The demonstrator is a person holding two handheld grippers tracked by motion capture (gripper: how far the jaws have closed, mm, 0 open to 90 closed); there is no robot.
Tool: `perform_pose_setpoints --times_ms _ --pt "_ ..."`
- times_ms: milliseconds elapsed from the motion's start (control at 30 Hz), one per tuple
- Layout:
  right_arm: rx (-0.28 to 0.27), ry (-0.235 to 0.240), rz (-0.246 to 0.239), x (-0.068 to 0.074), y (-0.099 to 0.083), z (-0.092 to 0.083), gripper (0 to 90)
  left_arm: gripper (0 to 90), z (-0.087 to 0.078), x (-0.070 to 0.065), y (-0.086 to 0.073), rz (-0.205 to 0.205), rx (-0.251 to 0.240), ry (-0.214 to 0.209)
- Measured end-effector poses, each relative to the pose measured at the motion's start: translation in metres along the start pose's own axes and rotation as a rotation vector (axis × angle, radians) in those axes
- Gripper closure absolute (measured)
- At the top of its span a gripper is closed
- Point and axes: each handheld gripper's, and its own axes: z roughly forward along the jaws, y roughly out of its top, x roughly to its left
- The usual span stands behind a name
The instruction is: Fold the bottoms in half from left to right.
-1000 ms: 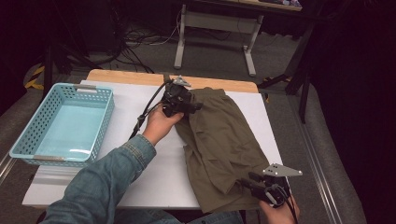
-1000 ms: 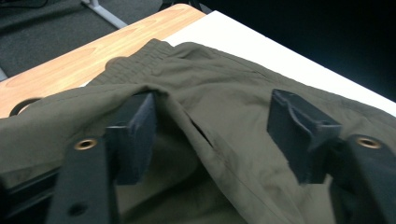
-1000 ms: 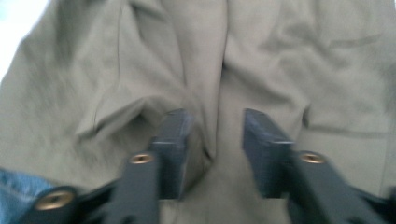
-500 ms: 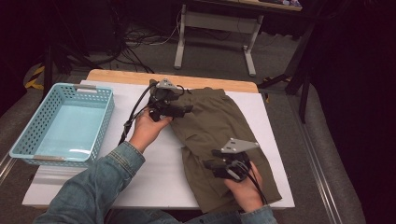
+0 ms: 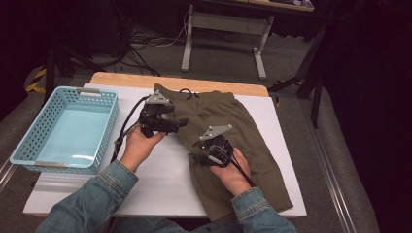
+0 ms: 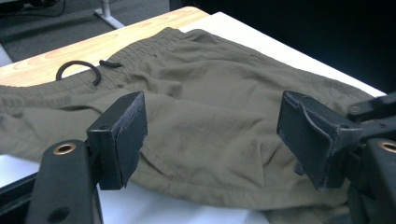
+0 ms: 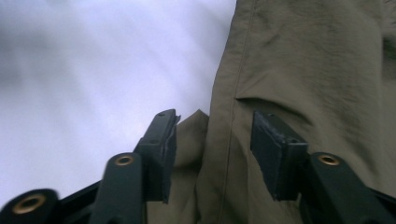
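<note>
**Two grippers over a pair of olive shorts**

Olive-green shorts [image 5: 228,141] lie flat on the white table top [image 5: 160,179], waistband toward the far wooden edge, one leg running down toward the near right corner. A black drawstring loop [image 6: 77,70] sits at the waistband.

At the shorts' left edge near the waist hovers the left gripper [image 5: 167,124], jaws standing wide apart with cloth showing between them but no pad pressing on it.

Lower on the shorts' left hem sits the right gripper [image 5: 206,155]. Its jaws have just been closing and stand partly open, straddling the hem edge and a small fold of fabric [image 7: 194,135]; the pads do not pinch the cloth.

Left of the shorts, well apart, stands a light blue plastic basket [image 5: 29,141].
</note>
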Motion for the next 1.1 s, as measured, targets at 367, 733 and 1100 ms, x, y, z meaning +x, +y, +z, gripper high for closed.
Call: perform_pose_setpoints --times_ms 367,733,1100 --pt "0.024 -0.003 0.054 -0.016 0.004 0.006 89.8 25.1 -0.015 -0.006 -0.025 0.007 -0.018 0.023" --pt "-0.045 -0.07 0.177 -0.065 -0.016 -0.039 90.0 26.1 0.002 -0.017 -0.042 0.03 0.101 -0.037" --pt "-0.035 -0.158 0.305 -0.118 -0.043 -0.062 90.0 30.7 0.016 -0.022 -0.059 0.033 0.17 -0.097"
